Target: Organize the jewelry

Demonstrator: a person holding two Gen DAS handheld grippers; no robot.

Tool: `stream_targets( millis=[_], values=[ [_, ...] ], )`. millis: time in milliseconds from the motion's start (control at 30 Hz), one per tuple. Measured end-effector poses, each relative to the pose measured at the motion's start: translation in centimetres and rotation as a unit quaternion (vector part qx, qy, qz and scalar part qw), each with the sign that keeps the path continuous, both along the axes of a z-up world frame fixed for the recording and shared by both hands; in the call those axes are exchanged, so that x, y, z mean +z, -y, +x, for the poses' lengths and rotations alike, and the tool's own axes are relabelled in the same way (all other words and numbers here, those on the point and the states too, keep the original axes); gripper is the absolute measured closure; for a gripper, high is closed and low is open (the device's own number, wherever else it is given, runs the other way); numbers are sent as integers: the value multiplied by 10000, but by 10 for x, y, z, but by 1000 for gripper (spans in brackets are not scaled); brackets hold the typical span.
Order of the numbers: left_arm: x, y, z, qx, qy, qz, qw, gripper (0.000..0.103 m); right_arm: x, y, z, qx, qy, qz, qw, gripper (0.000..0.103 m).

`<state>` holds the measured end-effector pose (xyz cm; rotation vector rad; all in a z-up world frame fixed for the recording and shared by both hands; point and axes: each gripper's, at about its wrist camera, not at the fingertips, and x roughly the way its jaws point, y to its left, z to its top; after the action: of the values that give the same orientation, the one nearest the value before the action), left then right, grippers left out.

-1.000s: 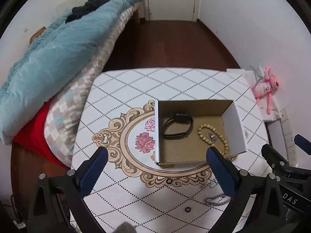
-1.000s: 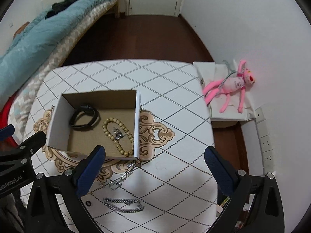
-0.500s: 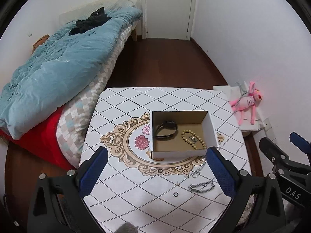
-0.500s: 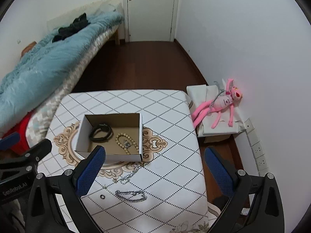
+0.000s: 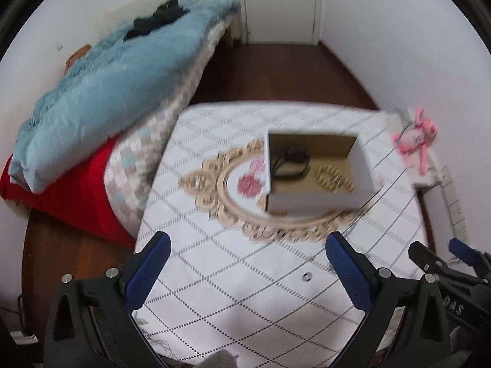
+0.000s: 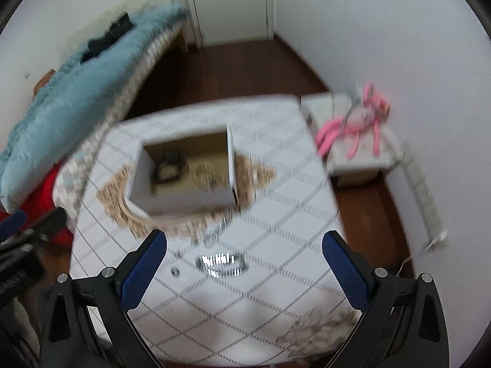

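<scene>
An open cardboard box point(image 5: 316, 201) point(image 6: 184, 201) stands on the patterned table point(image 5: 233, 279) point(image 6: 276, 202). Inside it lie a black band point(image 5: 290, 165) point(image 6: 167, 168) and a string of tan beads point(image 5: 334, 178) point(image 6: 208, 173). A silver chain point(image 6: 221, 264) and a small ring point(image 6: 175, 271) point(image 5: 306, 276) lie on the table in front of the box. A second chain point(image 6: 214, 233) trails from the box's front. My left gripper point(image 5: 245, 276) is open and empty above the table's near side. My right gripper point(image 6: 244, 276) is open and empty above the silver chain. Both views are blurred.
A bed with a blue quilt point(image 5: 107, 92) and red sheet point(image 5: 70, 196) borders the table's left. A pink plush toy point(image 6: 359, 122) lies on a white box point(image 6: 356, 165) at the right wall. A door point(image 5: 279, 3) is at the back.
Both grippers rose well away from the table, then came back down closer and forward. Both stay open. The box and jewelry have not moved.
</scene>
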<state>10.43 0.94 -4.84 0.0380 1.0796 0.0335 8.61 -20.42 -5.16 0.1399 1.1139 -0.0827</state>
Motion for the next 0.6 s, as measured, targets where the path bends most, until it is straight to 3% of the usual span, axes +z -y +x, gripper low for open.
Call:
stream_targets(
  millis=[100, 267, 433, 533, 600],
  values=[
    [-39, -5, 4, 103, -367, 83, 9992, 0, -54, 11, 7, -70, -525, 206, 9984, 23],
    [-97, -18, 6, 250, -1046, 73, 9942, 1, -113, 14, 16, -131, -946, 318, 9949, 25],
    [-128, -23, 1, 206, -1385, 52, 9901, 1, -143, 1, 19, 0, -1225, 58, 9924, 35],
    [-138, -20, -3, 146, -1480, 9, 9889, 1, -144, -12, 15, 184, -1086, -324, 9934, 38],
    [-141, -15, -5, 78, -1495, -25, 9887, 2, -144, -17, 15, 254, -1023, -329, 9939, 46]
  ],
)
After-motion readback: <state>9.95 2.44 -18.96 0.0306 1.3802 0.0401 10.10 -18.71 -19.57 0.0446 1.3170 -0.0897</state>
